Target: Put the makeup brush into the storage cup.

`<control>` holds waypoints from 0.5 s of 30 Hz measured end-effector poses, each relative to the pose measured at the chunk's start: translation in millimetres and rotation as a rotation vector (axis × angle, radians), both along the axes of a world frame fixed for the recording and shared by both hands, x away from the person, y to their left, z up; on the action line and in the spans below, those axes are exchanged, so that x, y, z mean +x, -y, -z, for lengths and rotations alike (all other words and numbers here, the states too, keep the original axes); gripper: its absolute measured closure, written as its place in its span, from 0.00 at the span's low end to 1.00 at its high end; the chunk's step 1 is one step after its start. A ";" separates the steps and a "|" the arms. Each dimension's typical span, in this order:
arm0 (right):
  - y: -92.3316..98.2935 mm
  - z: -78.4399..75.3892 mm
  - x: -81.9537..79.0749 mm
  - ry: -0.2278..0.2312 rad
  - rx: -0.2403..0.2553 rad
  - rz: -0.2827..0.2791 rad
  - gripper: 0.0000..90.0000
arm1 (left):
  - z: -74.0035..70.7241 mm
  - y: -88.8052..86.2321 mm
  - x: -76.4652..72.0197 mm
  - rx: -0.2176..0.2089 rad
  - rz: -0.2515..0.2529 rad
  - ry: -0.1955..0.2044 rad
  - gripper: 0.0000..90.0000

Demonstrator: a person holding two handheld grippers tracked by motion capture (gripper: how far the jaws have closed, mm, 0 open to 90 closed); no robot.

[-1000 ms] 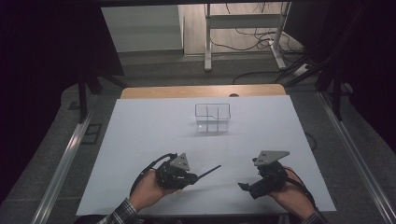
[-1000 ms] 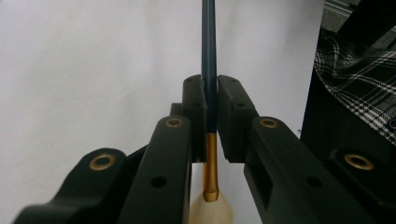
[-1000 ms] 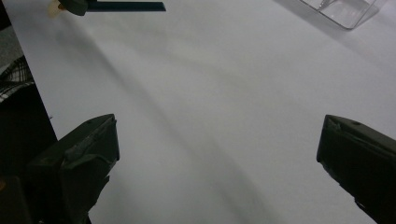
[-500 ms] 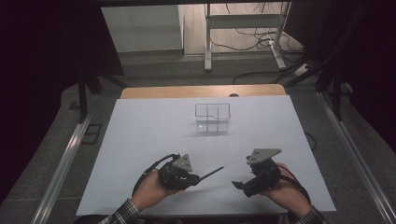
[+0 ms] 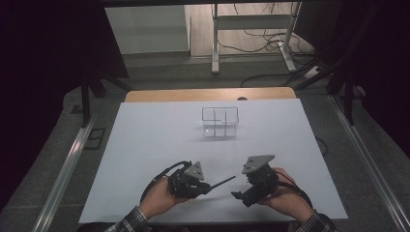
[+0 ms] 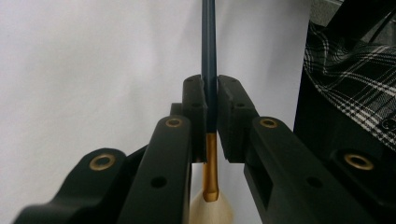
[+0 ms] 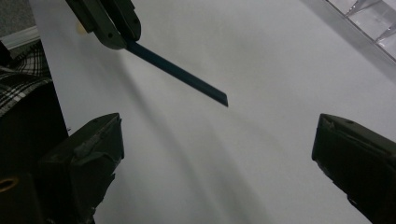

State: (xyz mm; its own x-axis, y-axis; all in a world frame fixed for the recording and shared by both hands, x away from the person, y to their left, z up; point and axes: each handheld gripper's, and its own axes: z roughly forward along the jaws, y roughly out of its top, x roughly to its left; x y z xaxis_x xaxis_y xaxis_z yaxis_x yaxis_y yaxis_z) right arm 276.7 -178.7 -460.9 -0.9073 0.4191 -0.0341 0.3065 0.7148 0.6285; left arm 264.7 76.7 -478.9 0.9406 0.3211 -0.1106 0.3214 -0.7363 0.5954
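A paintbrush with a dark blue handle (image 6: pixel 208 42), a gold ferrule (image 6: pixel 211 163) and pale bristles is clamped between the jaws of my left gripper (image 6: pixel 210 86), which is shut on it. In the high view the left gripper (image 5: pixel 207 187) rests low at the front of the white table, and the handle (image 5: pixel 223 182) points right and slightly away. My right gripper (image 5: pixel 241 196) sits just right of the handle's end, tilted toward it. Its jaws stand wide open in the right gripper view (image 7: pixel 219 135), where the blue handle (image 7: pixel 177 74) hangs ahead of them, apart from both.
A clear plastic box with compartments (image 5: pixel 220 122) stands mid-table toward the back; its edge also appears as the clear box (image 7: pixel 369 23). The white sheet (image 5: pixel 145 145) covers the table, with a wooden strip (image 5: pixel 208 94) behind it. A plaid sleeve (image 6: pixel 355 70) is near the left gripper.
My right gripper has slid left along the table's front toward the end of the brush handle. The left gripper and the brush have stayed where they were.
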 end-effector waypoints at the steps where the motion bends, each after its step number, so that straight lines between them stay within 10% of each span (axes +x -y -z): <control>1: -0.9 -0.1 0.0 -0.005 0.003 0.001 0.03 | 0.0 0.4 0.0 0.002 0.003 0.000 0.92; 15: -21.2 2.0 0.4 0.000 -0.043 -0.069 0.04 | -1.5 8.4 -2.1 0.019 0.036 0.003 0.92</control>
State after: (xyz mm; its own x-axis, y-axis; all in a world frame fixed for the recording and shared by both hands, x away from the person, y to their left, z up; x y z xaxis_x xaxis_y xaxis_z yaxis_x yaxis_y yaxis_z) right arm 277.2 -157.5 -462.9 -0.9341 0.3536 -0.0501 0.2558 0.7604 0.5970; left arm 262.7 68.2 -477.4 0.9517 0.2896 -0.1018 0.2931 -0.7586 0.5819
